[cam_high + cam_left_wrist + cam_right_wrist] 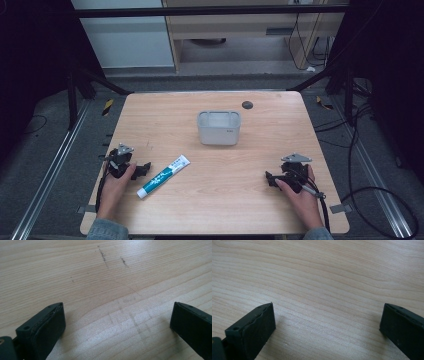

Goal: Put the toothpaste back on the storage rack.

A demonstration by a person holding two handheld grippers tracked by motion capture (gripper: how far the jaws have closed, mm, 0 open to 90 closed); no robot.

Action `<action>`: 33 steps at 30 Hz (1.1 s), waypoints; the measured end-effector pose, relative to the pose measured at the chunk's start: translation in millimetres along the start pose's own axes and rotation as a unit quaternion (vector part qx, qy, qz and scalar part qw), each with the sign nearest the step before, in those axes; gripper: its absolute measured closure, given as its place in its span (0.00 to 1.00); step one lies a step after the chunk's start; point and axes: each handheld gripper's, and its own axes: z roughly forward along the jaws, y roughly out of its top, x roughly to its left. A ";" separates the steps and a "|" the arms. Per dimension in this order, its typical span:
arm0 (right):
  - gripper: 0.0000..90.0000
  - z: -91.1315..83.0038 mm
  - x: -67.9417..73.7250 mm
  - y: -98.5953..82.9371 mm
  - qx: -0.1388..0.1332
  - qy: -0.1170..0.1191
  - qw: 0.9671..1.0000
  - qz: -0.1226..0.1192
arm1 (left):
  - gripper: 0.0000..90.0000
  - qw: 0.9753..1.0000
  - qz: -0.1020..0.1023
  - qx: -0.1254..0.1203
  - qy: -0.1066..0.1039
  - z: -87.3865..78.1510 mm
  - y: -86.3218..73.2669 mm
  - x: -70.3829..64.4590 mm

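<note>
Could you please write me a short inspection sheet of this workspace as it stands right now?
Surface: wooden table, faint dark scuffs.
Job's things: toothpaste tube lying flat; grey bin upright mid-table.
Clutter: small dark disc near far edge.
Grippers: left claw open beside the tube, not touching; right claw open over bare wood.
Cables: black cable trails from the right claw.
Surroundings: black frame, floor cables, cabinet behind.

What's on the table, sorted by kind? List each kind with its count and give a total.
Toothpaste tube: 1, lying flat near the left claw
Grey bin: 1, standing upright at mid-table
Handheld claws: 2, left and right claw, both open with nothing between the jaws
Total: 4
</note>
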 end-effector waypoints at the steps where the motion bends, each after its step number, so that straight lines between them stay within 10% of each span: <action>1: 0.00 0.0 0.0 0.0 0.000 0.000 1.000 0.000 | 0.00 1.000 0.000 0.000 0.001 -0.1 -0.1 -0.1; 21: 0.00 0.0 0.2 0.1 0.000 0.002 1.000 -0.001 | 0.02 0.996 0.048 -0.051 0.055 -45.3 1.6 -0.7; 33: 0.00 0.0 0.0 0.1 0.000 0.002 1.000 -0.002 | 0.03 0.995 0.079 -0.057 0.007 -60.2 21.8 -38.8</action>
